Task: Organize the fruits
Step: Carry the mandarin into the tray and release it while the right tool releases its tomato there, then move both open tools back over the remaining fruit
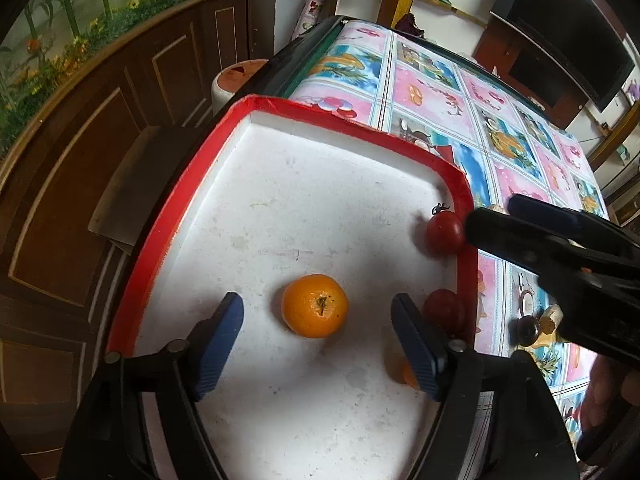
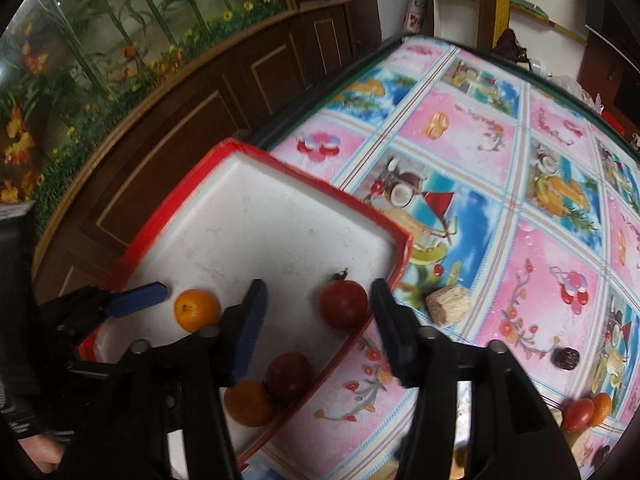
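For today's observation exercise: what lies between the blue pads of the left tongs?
An orange sits on the white tray between the left tongs' pads, untouched; the left wrist view shows it.

White foam tray (image 1: 304, 184), speckled with grey smudges, edged all round in bright red tape. Inside that tray: glossy orange mandarin (image 1: 314, 305) with a dark green stem dot, deep red tomato (image 1: 445, 233) in the tray's corner with a black-green stalk, a darker red tomato (image 2: 288, 376) and a second orange fruit (image 2: 248, 403) at the tray's near edge. Black grippers with blue pads (image 1: 218, 344). Outside the tray, tablecloth (image 2: 540, 248) in pink and sky-blue squares printed with fruit, flowers and coconuts, divided by pale stripes. Beside the tray's red edge, a beige crumbly block (image 2: 446, 303); farther out, a dark purple fruit (image 2: 565, 357).
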Demonstrator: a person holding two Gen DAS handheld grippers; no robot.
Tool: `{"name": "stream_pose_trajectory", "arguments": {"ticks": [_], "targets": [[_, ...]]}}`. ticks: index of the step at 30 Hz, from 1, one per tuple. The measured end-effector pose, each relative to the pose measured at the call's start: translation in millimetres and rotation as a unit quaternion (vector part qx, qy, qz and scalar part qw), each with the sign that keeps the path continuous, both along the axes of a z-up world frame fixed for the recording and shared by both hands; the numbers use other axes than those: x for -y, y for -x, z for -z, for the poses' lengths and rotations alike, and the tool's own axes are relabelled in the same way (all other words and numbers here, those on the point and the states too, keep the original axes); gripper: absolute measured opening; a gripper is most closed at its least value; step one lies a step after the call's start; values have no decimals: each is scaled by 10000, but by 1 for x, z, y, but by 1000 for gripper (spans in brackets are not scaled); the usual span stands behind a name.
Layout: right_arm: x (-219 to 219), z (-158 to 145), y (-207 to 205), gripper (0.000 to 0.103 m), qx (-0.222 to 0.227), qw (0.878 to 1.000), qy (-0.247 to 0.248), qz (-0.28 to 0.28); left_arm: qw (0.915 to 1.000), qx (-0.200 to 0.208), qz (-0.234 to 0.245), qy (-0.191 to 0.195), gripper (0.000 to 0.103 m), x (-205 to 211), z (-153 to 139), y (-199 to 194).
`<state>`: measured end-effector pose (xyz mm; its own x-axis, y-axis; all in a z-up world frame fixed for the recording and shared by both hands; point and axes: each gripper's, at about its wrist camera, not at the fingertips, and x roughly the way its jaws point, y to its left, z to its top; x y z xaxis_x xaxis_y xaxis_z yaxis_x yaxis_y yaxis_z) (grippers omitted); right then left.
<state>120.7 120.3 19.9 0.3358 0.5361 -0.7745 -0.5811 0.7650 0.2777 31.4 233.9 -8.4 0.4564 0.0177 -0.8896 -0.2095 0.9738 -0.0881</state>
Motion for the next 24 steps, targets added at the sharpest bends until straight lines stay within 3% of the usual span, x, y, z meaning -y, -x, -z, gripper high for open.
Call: {"name": "stream_pose_trajectory", "arguments": {"ticks": [9,24], "targets": [[46,-10,16,80,-57,9989,-319,324,9997,74,172,-137,79,19,-16,6],[152,9,49,85,-257,9920,-230,1212,9941,138,1056,-185,80,90,-30,25]]}}
